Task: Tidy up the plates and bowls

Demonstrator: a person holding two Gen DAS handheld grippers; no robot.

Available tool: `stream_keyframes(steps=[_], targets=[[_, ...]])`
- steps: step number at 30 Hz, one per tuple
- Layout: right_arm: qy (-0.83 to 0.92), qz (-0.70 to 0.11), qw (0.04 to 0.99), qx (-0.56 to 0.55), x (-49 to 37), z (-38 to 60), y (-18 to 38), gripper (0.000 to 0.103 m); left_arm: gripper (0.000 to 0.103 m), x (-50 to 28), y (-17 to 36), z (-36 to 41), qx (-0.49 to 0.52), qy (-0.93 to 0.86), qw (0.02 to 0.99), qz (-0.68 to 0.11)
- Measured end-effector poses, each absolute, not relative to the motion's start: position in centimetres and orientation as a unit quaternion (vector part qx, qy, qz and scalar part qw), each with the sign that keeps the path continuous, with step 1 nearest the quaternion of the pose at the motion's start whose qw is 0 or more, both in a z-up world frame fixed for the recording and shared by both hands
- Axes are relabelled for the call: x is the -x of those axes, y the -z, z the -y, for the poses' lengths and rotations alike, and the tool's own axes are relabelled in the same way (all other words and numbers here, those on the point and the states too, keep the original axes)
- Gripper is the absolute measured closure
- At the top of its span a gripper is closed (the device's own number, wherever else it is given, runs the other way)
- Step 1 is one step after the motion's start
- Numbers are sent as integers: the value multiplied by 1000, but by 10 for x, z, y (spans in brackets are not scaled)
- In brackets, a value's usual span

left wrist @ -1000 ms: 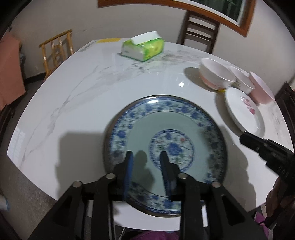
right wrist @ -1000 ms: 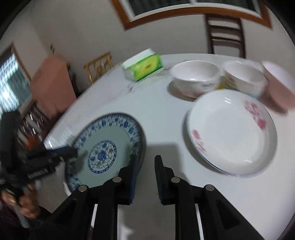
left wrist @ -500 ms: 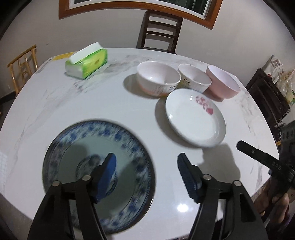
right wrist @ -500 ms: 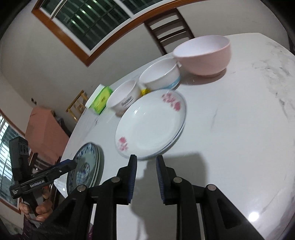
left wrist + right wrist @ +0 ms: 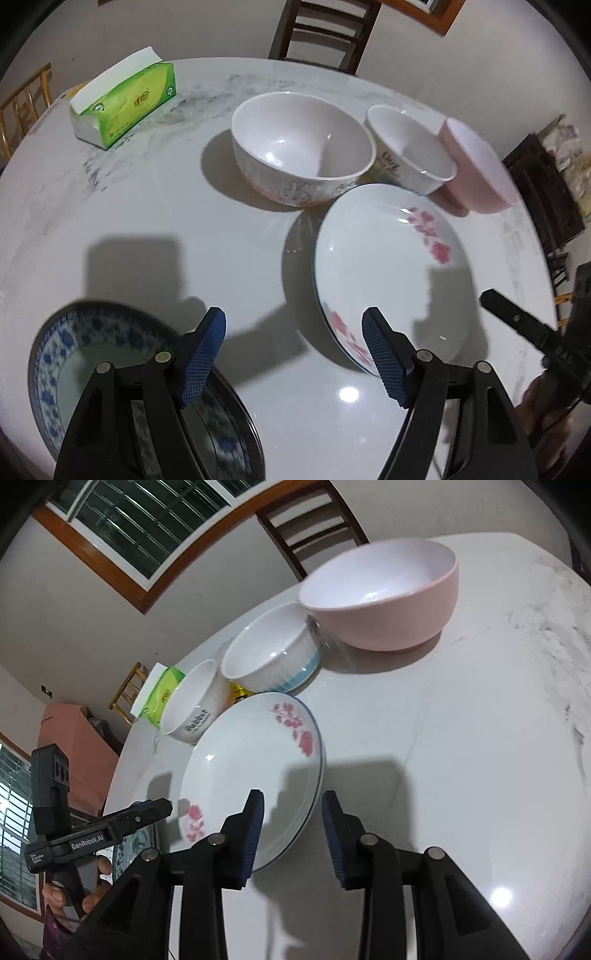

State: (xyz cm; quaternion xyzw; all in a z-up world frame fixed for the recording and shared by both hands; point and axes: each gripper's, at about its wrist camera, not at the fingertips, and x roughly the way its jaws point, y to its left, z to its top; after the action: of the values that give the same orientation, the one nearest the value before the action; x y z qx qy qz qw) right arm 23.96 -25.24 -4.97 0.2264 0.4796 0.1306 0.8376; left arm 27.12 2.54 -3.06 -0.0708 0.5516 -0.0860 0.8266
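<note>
On the table (image 5: 184,229), three bowls stand in a row: rabbit bowl (image 5: 301,147), small bowl (image 5: 408,149), large bowl (image 5: 476,166). The flowered plate (image 5: 391,269) lies before them, the patterned plate (image 5: 92,354) near-left, the tissue pack (image 5: 123,105) far-left.

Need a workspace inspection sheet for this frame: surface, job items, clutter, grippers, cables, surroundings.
Surface: white marble table, glossy, grey veining.
Job's things: blue patterned plate at the near left edge; white floral plate right of centre; rabbit bowl, small white bowl and pink bowl in a row behind it.
Clutter: green tissue pack at the far left.
Grippers: left gripper open, empty, above the table between the plates; right gripper open, its jaws either side of the floral plate's near rim, not closed.
Cables: nothing seen.
Surroundings: dark wooden chair behind the table; window with a wood frame.
</note>
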Motion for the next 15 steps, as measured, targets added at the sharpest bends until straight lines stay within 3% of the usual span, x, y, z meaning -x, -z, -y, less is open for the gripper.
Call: stream_keyframes(steps=[5,13,14,15], targets=[[-127,-495,828,-231,-254,255,65,70,32,-287,50,-19,60,78,813,-574],[-140,-502,818,-242,-263,255,76,70,52,-291,55,-7,41,90,815,-571],[-144,-503,817,-243,-265,254,77,70,57,-291,55,-4,39,92,816,-570],[-149,-504,814,-246,-266,253,77,72,68,-290,54,-2,43,99,816,-568]])
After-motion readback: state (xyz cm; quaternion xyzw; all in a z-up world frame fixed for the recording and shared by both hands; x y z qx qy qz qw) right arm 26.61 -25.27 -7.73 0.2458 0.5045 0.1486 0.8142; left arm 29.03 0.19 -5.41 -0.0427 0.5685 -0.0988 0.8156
